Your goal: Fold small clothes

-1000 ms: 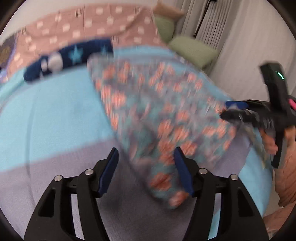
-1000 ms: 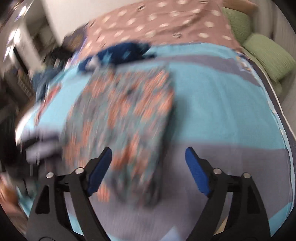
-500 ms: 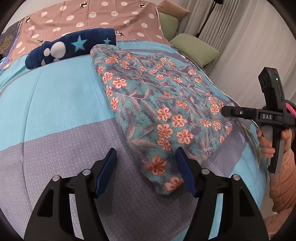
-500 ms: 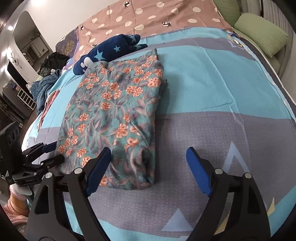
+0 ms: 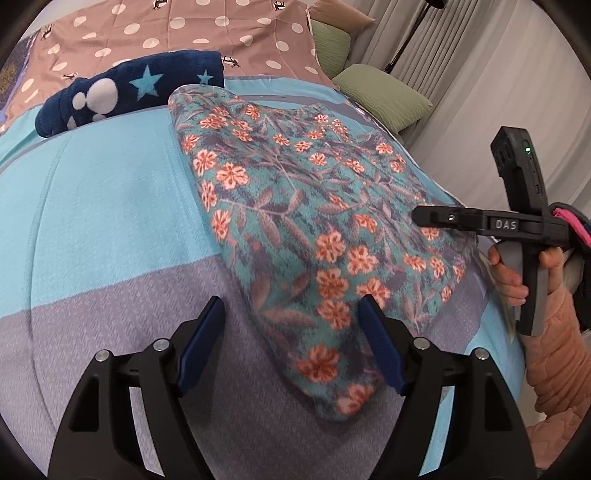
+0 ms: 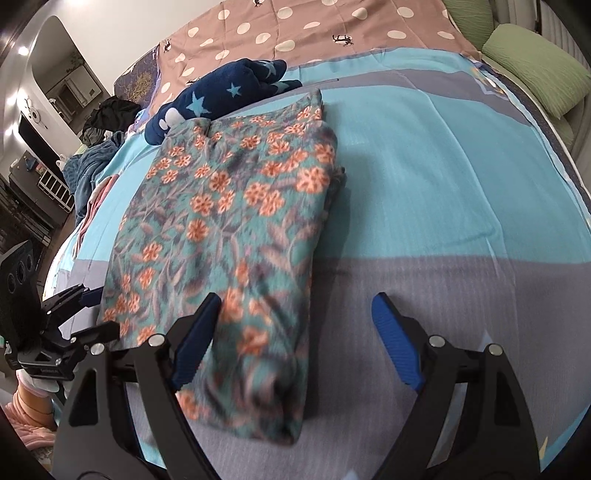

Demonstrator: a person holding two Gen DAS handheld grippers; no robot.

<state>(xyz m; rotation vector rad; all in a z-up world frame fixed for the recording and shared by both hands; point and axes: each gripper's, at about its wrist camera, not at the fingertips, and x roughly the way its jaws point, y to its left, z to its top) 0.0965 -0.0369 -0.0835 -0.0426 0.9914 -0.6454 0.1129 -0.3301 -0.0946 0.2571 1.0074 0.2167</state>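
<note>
A teal garment with orange flowers (image 5: 295, 221) lies folded into a long strip on the bed; it also shows in the right wrist view (image 6: 229, 229). My left gripper (image 5: 291, 347) is open and empty, its fingers astride the garment's near corner. My right gripper (image 6: 295, 343) is open and empty, its left finger over the garment's near end and its right finger over the bedspread. The right gripper shows from the side in the left wrist view (image 5: 436, 218), over the garment's right edge. The left gripper shows in the right wrist view (image 6: 85, 314) at the garment's left corner.
The bed has a blue and grey bedspread (image 5: 92, 206). A navy star-print garment (image 5: 129, 92) lies folded behind the floral one, also in the right wrist view (image 6: 221, 96). A brown dotted quilt (image 5: 184, 33) and green pillows (image 5: 380, 92) lie further back. Dark clothes (image 6: 107, 122) are heaped at the far left.
The blur has gone and the garment lies still. Both grippers have come lower and closer to its near end, still open.
</note>
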